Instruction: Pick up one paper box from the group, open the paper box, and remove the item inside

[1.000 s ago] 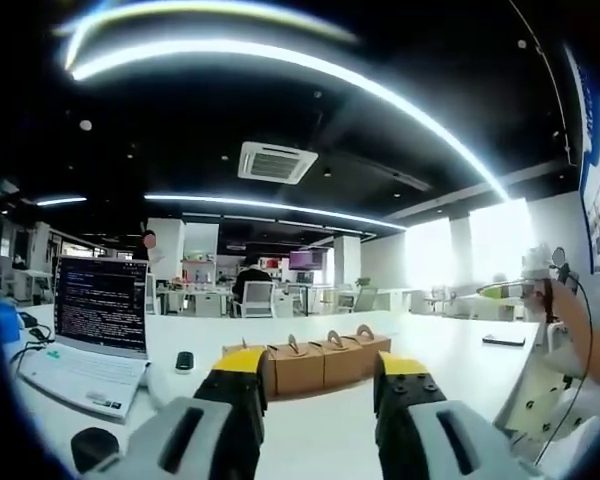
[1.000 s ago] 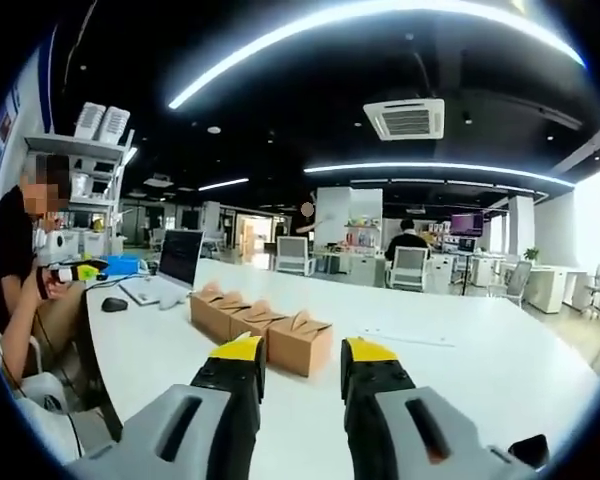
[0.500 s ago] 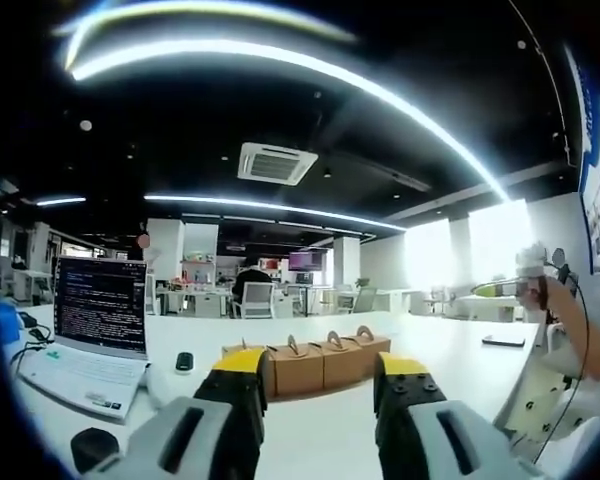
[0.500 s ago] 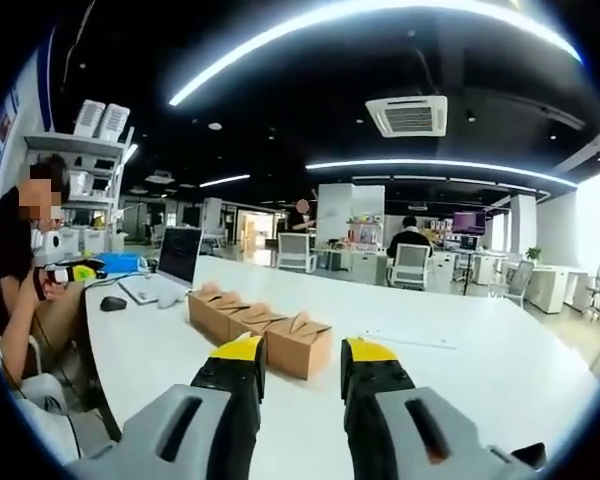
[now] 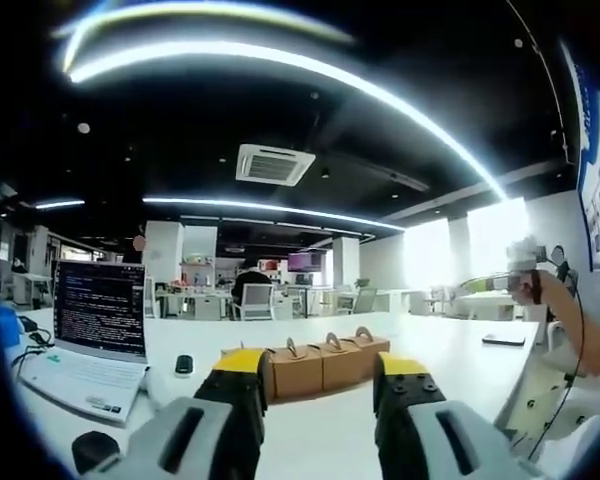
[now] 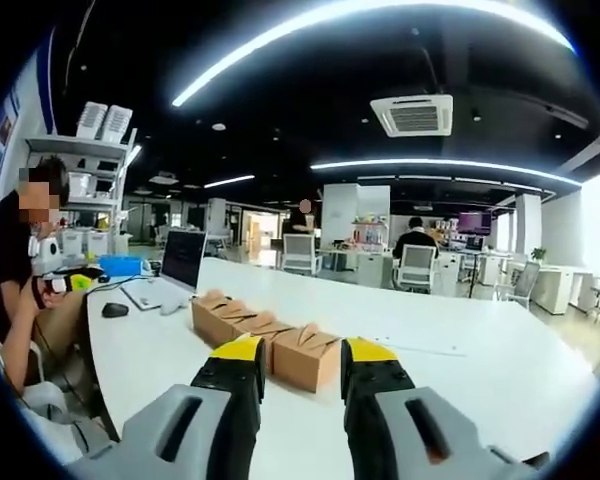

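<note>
A row of brown paper boxes [image 5: 320,362] with curved handle flaps stands on the white table [image 5: 450,350], just beyond my left gripper [image 5: 318,372]. Its yellow-tipped jaws stand apart with nothing between them. In the right gripper view the same row of boxes [image 6: 265,335] runs from the middle toward the left, the nearest box [image 6: 306,357] sitting right behind the gap of my right gripper [image 6: 302,360]. That gripper is open too and holds nothing. Both grippers hover short of the boxes, touching none.
An open laptop [image 5: 95,335] and a black mouse [image 5: 184,363] lie left of the boxes. A phone [image 5: 503,340] rests far right on the table. A person [image 6: 20,280] sits at the table's left end beside a mouse [image 6: 114,309]. Office desks and chairs fill the background.
Both views have shifted slightly; in the right gripper view the boxes sit a little lower and nearer the jaws. The boxes themselves have not moved and both grippers stay open.
</note>
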`<control>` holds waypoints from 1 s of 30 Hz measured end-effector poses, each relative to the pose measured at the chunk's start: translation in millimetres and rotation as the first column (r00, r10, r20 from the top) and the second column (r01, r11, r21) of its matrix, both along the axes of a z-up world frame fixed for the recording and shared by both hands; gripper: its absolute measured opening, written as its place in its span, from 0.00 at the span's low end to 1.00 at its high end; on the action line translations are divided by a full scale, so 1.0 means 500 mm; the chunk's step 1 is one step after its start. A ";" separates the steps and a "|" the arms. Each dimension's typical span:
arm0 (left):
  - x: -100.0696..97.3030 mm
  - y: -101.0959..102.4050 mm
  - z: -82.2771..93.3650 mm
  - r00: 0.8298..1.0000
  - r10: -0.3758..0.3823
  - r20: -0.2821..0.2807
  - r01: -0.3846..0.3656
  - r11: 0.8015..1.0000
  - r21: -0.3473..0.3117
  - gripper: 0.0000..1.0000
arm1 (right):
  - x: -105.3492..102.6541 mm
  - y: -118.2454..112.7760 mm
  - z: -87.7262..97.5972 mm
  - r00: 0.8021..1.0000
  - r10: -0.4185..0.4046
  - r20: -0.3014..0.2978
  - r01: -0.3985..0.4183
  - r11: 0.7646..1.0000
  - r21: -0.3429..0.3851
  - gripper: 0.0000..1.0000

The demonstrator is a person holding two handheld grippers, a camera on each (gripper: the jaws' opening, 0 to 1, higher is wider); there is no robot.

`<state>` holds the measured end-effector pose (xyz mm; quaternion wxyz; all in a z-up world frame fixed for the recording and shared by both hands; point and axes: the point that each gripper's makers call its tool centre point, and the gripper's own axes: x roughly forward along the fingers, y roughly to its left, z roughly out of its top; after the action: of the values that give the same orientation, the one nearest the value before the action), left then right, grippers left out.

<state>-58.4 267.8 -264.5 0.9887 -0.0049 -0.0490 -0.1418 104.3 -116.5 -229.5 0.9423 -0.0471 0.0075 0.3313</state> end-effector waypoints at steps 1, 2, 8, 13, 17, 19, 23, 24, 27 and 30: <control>-0.003 -0.001 0.003 1.000 -0.001 0.004 0.001 1.000 0.000 0.43 | -0.001 0.005 0.001 1.000 0.005 -0.002 -0.005 1.000 0.003 0.31; -0.004 -0.001 0.005 1.000 -0.001 0.008 0.001 1.000 -0.001 0.43 | -0.002 0.011 0.002 1.000 0.009 -0.002 -0.009 1.000 0.002 0.31; -0.002 -0.006 0.007 1.000 -0.008 0.010 0.008 1.000 0.001 0.42 | -0.001 0.025 0.010 1.000 0.012 0.001 -0.012 1.000 -0.011 0.31; 0.002 -0.015 0.003 1.000 -0.018 0.003 0.018 1.000 0.008 0.42 | 0.009 0.035 0.015 1.000 0.013 -0.001 -0.013 1.000 -0.018 0.31; 0.001 -0.019 0.001 1.000 -0.021 0.000 0.021 1.000 0.010 0.42 | 0.015 0.051 0.013 1.000 0.016 -0.006 -0.016 0.999 -0.028 0.31; 0.001 -0.018 0.001 1.000 -0.020 -0.001 0.020 1.000 0.013 0.42 | 0.017 0.059 0.013 1.000 0.020 -0.008 -0.021 0.999 -0.031 0.31; -0.002 -0.015 0.004 1.000 -0.019 0.005 0.019 1.000 0.007 0.42 | 0.025 0.077 0.013 0.999 0.030 -0.012 -0.030 0.999 -0.040 0.31; -0.002 -0.014 0.004 1.000 -0.018 0.004 0.018 1.000 0.008 0.42 | 0.024 0.082 0.012 0.999 0.032 -0.012 -0.032 0.999 -0.043 0.31; -0.003 -0.013 0.005 1.000 -0.019 0.004 0.019 1.000 0.009 0.42 | 0.027 0.093 0.011 0.999 0.036 -0.015 -0.037 0.998 -0.048 0.31; 0.000 -0.016 0.002 1.000 -0.022 0.000 0.022 1.000 0.014 0.42 | 0.027 0.105 0.006 0.999 0.036 -0.017 -0.037 0.997 -0.071 0.31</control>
<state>-58.6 259.7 -263.6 0.9871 0.0015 -0.0481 -0.1529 118.0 -63.9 -226.5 0.9338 -0.0784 0.0259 0.3482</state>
